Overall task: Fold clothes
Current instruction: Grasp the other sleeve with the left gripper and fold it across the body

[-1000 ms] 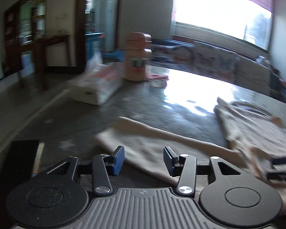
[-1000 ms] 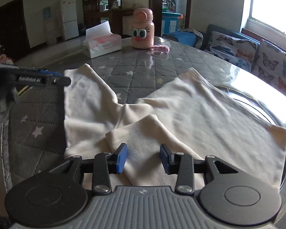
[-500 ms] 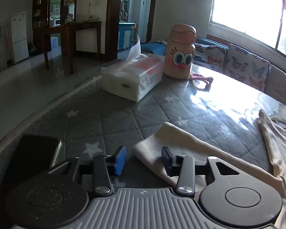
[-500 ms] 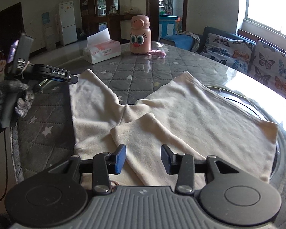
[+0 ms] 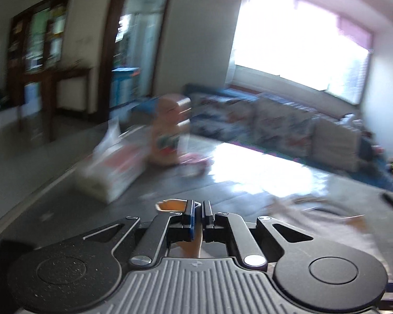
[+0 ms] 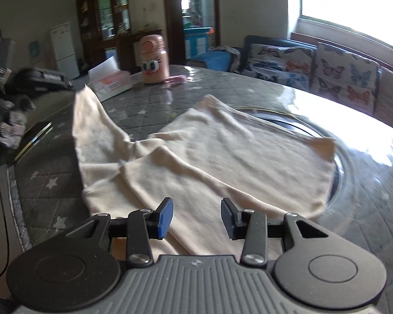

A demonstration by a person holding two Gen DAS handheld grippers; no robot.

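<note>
My left claw (image 5: 198,218) is pressed together on a fold of the cream garment (image 6: 222,151), a strip of the cloth showing between its fingers and running down behind them. From the right wrist view this claw sits at the far left, holding one corner of the garment lifted off the tabletop (image 6: 170,96) so that the cloth hangs down from it in a long slope. My right claw (image 6: 196,218) is spread wide, hovering just above the near edge of the garment with nothing between its fingers. The garment lies across the grey quilted, star-patterned tabletop, its main body flat and a folded-over flap reaching toward my right claw. Farther off stand a tissue box (image 6: 110,83) and a pink bottle with cartoon eyes (image 6: 153,61), close to each other. A dark phone-like slab (image 6: 34,138) lies near the tabletop's left edge. Beyond the tabletop, a sofa carries butterfly cushions (image 6: 335,76). The left wrist view is heavily blurred.
</note>
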